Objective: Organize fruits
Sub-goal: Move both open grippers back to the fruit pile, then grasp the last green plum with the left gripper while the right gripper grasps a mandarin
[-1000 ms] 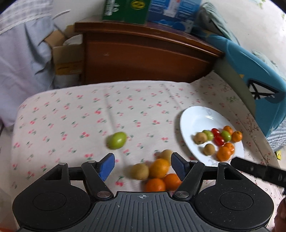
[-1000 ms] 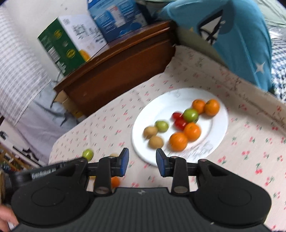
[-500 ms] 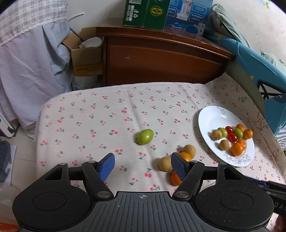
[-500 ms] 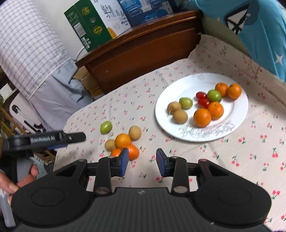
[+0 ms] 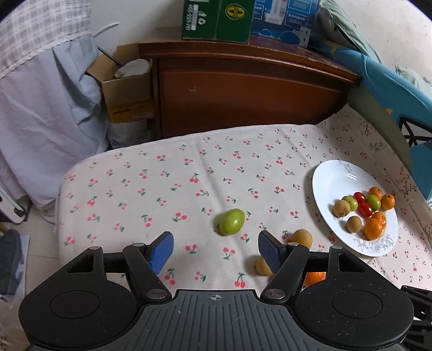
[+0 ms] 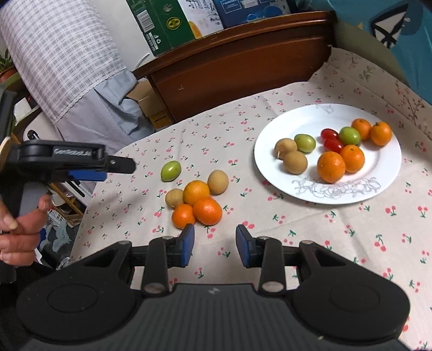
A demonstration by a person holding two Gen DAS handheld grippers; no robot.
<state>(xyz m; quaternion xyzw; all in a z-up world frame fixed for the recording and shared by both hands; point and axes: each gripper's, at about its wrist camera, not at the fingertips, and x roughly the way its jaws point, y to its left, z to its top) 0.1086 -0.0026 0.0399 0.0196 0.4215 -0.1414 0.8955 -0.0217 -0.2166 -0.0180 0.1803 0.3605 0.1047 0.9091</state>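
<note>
A white plate (image 6: 302,127) (image 5: 329,178) at the table's right holds several oranges, green fruits, brown fruits and red tomatoes. Loose on the cherry-print cloth lie a green fruit (image 6: 170,170) (image 5: 231,222), three oranges (image 6: 196,192) and two brown fruits (image 6: 218,182) (image 5: 301,238). My left gripper (image 5: 215,252) is open and empty, above the cloth just short of the green fruit. It also shows in the right wrist view (image 6: 89,167). My right gripper (image 6: 215,244) is open and empty, just in front of the loose oranges.
A brown wooden cabinet (image 5: 243,100) with green and blue cartons (image 5: 218,20) stands behind the table. A cardboard box (image 5: 127,91) and hanging cloth are at the back left. A blue chair (image 5: 399,89) is at the right.
Both grippers have pulled back and up from the fruit. The left view now takes in more of the table. The right gripper has swung left from the plate toward the loose pile.
</note>
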